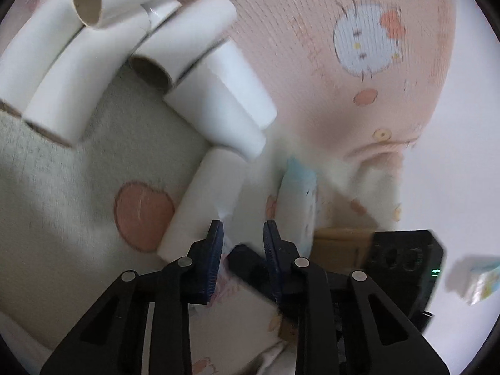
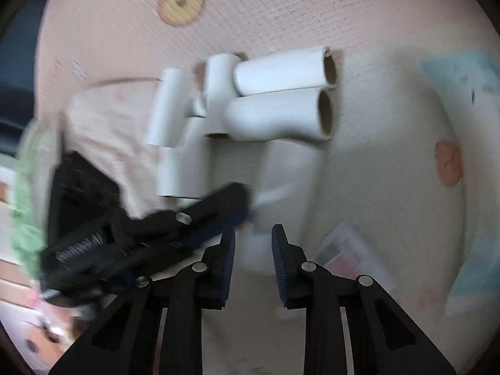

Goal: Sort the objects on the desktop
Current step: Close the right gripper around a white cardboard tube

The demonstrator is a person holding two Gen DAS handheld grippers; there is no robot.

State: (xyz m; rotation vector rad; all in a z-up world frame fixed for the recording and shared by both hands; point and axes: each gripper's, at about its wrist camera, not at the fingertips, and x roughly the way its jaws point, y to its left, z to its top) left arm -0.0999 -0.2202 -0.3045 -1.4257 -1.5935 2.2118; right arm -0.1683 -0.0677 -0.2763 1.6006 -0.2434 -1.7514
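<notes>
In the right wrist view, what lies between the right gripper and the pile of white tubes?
The left gripper reaches across there, over the cream cloth, between the right gripper and the pile of white tubes.

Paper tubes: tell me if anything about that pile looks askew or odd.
The white paper tubes lie jumbled on the patterned cloth, crossing at different angles, with some resting on top of others rather than lined up. One tube looks dented, bulging unevenly along its underside. Nothing appears spilled.
</notes>
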